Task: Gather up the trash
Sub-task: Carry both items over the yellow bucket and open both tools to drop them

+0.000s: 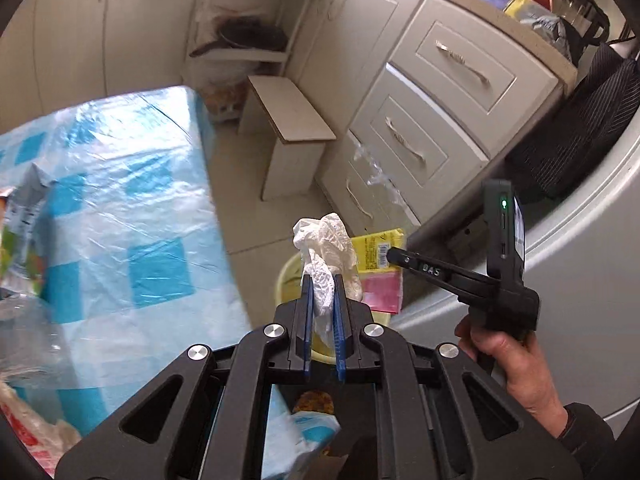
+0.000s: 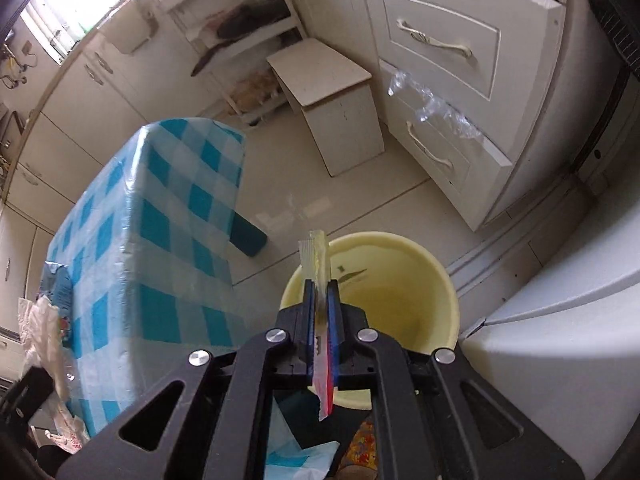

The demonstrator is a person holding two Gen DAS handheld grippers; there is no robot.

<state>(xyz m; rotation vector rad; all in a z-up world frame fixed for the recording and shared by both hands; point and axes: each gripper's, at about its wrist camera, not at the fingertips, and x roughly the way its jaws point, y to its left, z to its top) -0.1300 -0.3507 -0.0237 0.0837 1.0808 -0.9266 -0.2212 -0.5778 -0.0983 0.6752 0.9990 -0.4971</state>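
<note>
Two grippers were in play, each carrying one piece of trash. The left gripper (image 1: 322, 280) had its blue pads clamped tight on a crumpled white paper napkin (image 1: 326, 248), which bunched up above the fingertips, soft and wrinkled, with a tail hanging down between the pads. The right gripper (image 2: 320, 286) was clamped on a flat wrapper (image 2: 317, 258), seen edge-on in its own view: a pale yellowish strip with a crimped top, and a red, jagged tail (image 2: 326, 394) poking out below the pads. From the left camera that same wrapper (image 1: 376, 250) showed its face, yellow with a barcode above and pink below, pinched by the right gripper (image 1: 394, 257) in the person's hand (image 1: 508, 354). One pale yellow bucket (image 2: 436, 264) stood on the tiled floor (image 2: 340, 196), and it sat just under both loads; its rim (image 1: 285, 276) peeked out behind the napkin. One table with a blue checked cloth (image 2: 160, 220) stood beside the bucket. One small white stool (image 2: 340, 92) sat further off, near the white drawers (image 2: 440, 40), with three drawer fronts counted in the left view.
</note>
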